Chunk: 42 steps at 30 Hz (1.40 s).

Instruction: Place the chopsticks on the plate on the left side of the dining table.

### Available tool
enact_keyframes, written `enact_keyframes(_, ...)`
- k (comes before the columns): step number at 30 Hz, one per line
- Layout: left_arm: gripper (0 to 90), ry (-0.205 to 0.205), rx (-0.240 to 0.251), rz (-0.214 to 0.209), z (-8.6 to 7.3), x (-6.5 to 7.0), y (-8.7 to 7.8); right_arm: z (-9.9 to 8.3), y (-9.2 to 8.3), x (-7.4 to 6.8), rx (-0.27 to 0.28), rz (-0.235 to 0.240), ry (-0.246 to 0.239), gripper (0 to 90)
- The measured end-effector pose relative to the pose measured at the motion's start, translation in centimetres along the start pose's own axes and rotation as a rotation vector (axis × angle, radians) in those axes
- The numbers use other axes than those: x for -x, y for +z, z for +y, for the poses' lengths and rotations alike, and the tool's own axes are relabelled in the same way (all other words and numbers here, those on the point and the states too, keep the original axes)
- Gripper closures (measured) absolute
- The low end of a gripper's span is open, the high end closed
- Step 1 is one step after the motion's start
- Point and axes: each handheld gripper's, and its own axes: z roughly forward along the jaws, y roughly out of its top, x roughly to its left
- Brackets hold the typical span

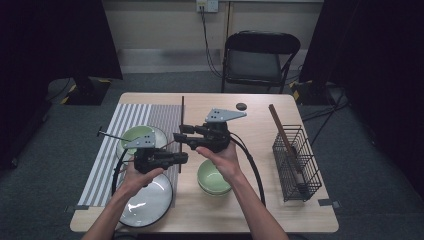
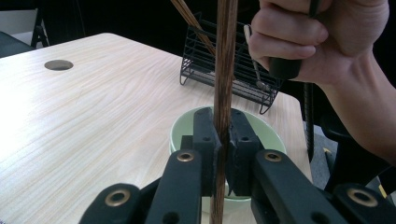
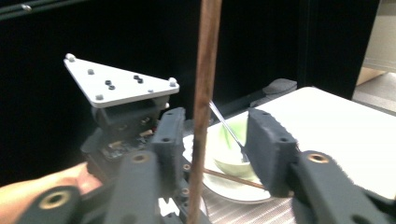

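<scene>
Both forearms are bare, with no sleeves showing. Each hand carries a black tool with a chunky body. The left tool (image 1: 181, 158) and the right tool (image 1: 177, 135) each wear a grey three-cornered plate on top, studded with small screws and dark holes. Brass-ringed pivots sit in the black jaw links. Black cables loop from both tools toward the near edge of the tabletop (image 1: 260, 210).

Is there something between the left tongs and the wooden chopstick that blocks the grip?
Nothing visible does. The left tongs are already shut on the wooden chopstick, pads against the stick. The right tongs stand open around the same stick.
</scene>
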Motion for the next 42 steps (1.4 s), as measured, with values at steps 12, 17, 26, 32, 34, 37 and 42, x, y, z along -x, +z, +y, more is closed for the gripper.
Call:
enact_keyframes(12,84.5,-0.001,-0.022,0.01,-0.2,0.1,-0.1,-0.2,-0.3,0.4,-0.057,-0.123,-0.049,34.8)
enact_keyframes(17,84.5,0.004,-0.025,0.017,-0.2,0.1,-0.2,-0.3,-0.5,0.6,-0.054,-0.137,-0.05,31.4)
enact_keyframes(26,84.4,0.008,-0.024,0.046,0.0,0.0,-0.8,-0.6,-0.8,1.5,-0.059,-0.155,-0.028,28.0)
enact_keyframes(32,84.4,0.011,-0.021,0.052,0.1,0.0,-1.1,-0.6,-1.0,1.7,-0.061,-0.164,-0.021,27.6)
enact_keyframes(34,84.5,0.008,-0.01,0.049,0.1,0.0,-1.2,-0.6,-1.2,1.8,-0.059,-0.166,-0.019,27.6)
enact_keyframes(37,84.4,0.007,-0.009,0.05,0.2,-0.1,-1.4,-0.6,-1.4,2.0,-0.064,-0.171,-0.019,26.2)
enact_keyframes(42,84.5,0.009,-0.007,0.052,0.2,-0.1,-1.5,-0.6,-1.6,2.4,-0.069,-0.18,-0.012,24.5)
